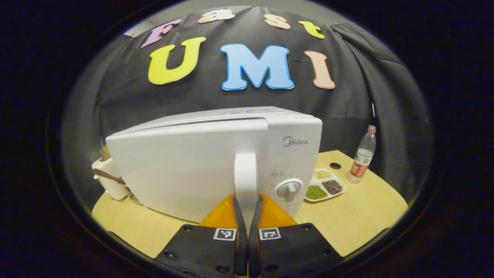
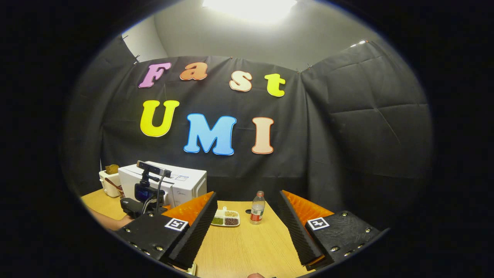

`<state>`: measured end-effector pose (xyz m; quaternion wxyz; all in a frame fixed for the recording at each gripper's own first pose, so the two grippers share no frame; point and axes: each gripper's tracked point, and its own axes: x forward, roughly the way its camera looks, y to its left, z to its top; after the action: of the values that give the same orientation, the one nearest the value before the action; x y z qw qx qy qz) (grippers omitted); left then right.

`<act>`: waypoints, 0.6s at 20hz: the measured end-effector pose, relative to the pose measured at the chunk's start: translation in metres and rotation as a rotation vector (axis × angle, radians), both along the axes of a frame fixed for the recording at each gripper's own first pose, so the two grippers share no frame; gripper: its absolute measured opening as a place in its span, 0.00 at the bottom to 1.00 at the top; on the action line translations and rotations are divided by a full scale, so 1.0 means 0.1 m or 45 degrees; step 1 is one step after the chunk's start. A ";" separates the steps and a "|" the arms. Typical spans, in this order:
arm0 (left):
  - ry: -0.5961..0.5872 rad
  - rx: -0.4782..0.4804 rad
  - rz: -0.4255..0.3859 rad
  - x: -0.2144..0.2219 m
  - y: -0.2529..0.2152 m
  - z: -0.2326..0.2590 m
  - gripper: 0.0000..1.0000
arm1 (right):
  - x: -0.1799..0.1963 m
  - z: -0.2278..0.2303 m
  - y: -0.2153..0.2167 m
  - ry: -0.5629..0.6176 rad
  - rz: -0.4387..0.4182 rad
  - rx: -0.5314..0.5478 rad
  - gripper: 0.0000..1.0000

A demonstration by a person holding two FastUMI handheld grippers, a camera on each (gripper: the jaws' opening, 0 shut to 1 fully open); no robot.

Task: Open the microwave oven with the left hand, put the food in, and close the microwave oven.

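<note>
Pinching the upright white door handle (image 1: 246, 175) between its two fingers, the left hand-held gripper (image 1: 246, 204) is pressed against the front of the white microwave oven (image 1: 216, 154). The fingers (image 1: 235, 216) sit on either side of the handle's lower end. The microwave oven's door (image 1: 181, 170) stands slightly ajar: a thin gap runs along its top edge, and its left side swings nearer than the body behind it. To the right of the handle is a round dial knob (image 1: 288, 189) on the control panel. The oven rests on a light wooden table (image 1: 359, 220).

The food, a white divided tray (image 1: 325, 185) with green, dark and pale grains in its compartments, lies on the table just to the right of the oven. Farther right stands a clear plastic bottle (image 1: 362, 154) with a red label and cap, upright, near the far right edge. At the oven's far left a cream-coloured container (image 1: 108, 181) peeks out.

In the right gripper view, the right hand-held gripper (image 2: 247, 224) hovers above the table with its fingers (image 2: 200, 227) spread wide apart, nothing between them. Beyond the gap sit the divided tray (image 2: 225, 218) and the bottle (image 2: 257, 213), side by side. At far left the microwave oven (image 2: 170, 181) is partly hidden by the left hand-held gripper's camera mount (image 2: 148, 189), with a forearm (image 2: 106, 221) below it.
</note>
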<state>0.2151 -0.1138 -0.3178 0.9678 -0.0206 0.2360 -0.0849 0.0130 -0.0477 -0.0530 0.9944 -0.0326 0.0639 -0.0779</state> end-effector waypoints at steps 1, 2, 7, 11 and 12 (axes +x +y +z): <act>0.010 -0.001 -0.016 -0.09 0.04 0.01 0.07 | 0.00 -0.02 0.02 -0.002 0.025 0.018 0.96; 0.010 -0.005 -0.031 -0.20 0.07 0.02 0.07 | 0.02 -0.03 0.06 0.000 0.055 0.037 0.97; 0.041 0.010 0.022 -0.51 0.28 0.05 0.11 | 0.05 -0.04 0.15 -0.022 0.195 0.106 0.96; 0.059 0.049 0.127 -0.82 0.52 0.09 0.13 | -0.04 -0.03 0.18 -0.044 0.324 0.106 0.97; 0.072 0.056 0.150 -0.89 0.58 0.09 0.13 | -0.06 -0.02 0.20 -0.051 0.355 0.116 0.96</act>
<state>0.1263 -0.0560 -0.3085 0.9643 -0.0155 0.2636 -0.0220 0.0066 -0.0274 -0.0550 0.9971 0.0056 0.0425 0.0636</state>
